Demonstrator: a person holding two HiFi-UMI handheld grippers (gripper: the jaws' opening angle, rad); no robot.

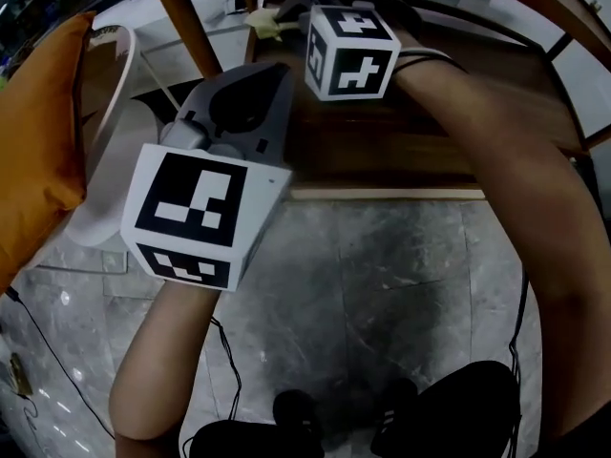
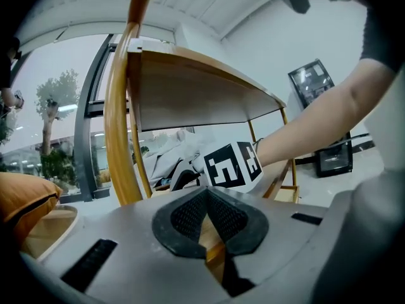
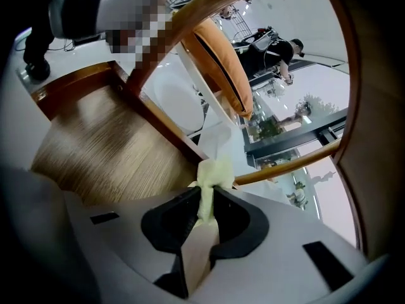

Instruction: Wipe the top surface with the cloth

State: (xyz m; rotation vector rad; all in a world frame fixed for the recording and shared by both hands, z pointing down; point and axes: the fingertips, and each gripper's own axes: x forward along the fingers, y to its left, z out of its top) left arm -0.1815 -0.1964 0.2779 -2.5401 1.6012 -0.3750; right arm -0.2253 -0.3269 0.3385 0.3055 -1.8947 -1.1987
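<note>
**Count.** Two grippers, two marker cubes, one cloth, one orange cushion, two dark shoes.

**Right gripper.** The right gripper (image 3: 205, 192) is clamped on the cloth (image 3: 212, 173). The pale yellow fabric is pinched between the pads, and a small tuft stands out past the tips. In the head view this unit lies at 12 o'clock, over the far part of the wooden surface (image 1: 420, 146). The right marker cube (image 1: 351, 51) sits just behind the jaws and hides most of them from above. The views do not show whether the cloth touches the wood.

**Left gripper.** The left gripper (image 2: 205, 195) has its pads pressed together at the tips with nothing between them. In the head view it lies at 9 o'clock, at the near left corner of the surface. The left marker cube (image 1: 196, 213) covers that corner and part of the floor (image 1: 382, 275).

**Surroundings.**
- A slanted wooden leg (image 1: 186, 17) rises at 11 o'clock, between the grippers and the white seat (image 1: 100, 194).
- The orange cushion (image 1: 38, 132) rests on that seat at 9 o'clock.
- An upper shelf (image 2: 196, 87) spans overhead in the left gripper view. Below it, dead ahead of the closed pads, stands the right cube.
- The right forearm (image 1: 506, 160) crosses the surface from 3 o'clock — it masks the right-hand edge.
- The shoes (image 1: 458, 404) stand at 6 o'clock.
</note>
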